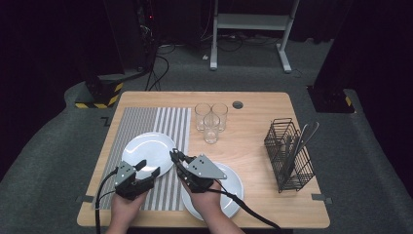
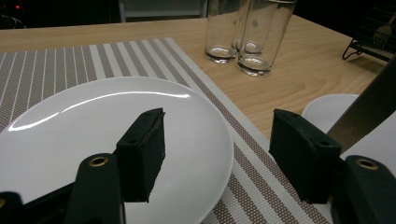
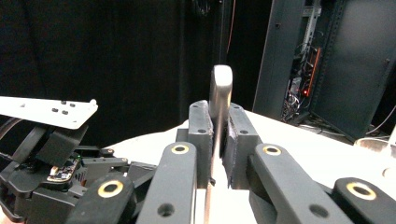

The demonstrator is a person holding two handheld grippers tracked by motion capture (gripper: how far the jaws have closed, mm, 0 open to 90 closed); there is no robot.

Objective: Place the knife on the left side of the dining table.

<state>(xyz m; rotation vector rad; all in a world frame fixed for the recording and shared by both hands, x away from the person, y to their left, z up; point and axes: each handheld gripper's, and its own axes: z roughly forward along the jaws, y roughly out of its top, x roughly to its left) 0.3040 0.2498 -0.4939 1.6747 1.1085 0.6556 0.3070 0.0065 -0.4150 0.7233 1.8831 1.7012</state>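
Right tool [image 3: 218, 140] clamped on a thin metal utensil [image 3: 220, 88], likely a knife; left tool [image 2: 224, 154] gaping over white plate [image 2: 93, 126]. Could slip, clatter onto plate.

dark room, grey carpet [image 1: 48, 146]

Both tools [image 1: 150, 168] [image 1: 175, 157] hover beside the white plate [image 1: 146, 148] on the striped mat [image 1: 170, 122].

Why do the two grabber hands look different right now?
The left gripper has its jaws wide apart with nothing between them; the right gripper is squeezed shut on a thin metal utensil. The left one hovers over the plate on the striped mat; the right is above the other plate. Both have two black jaws.
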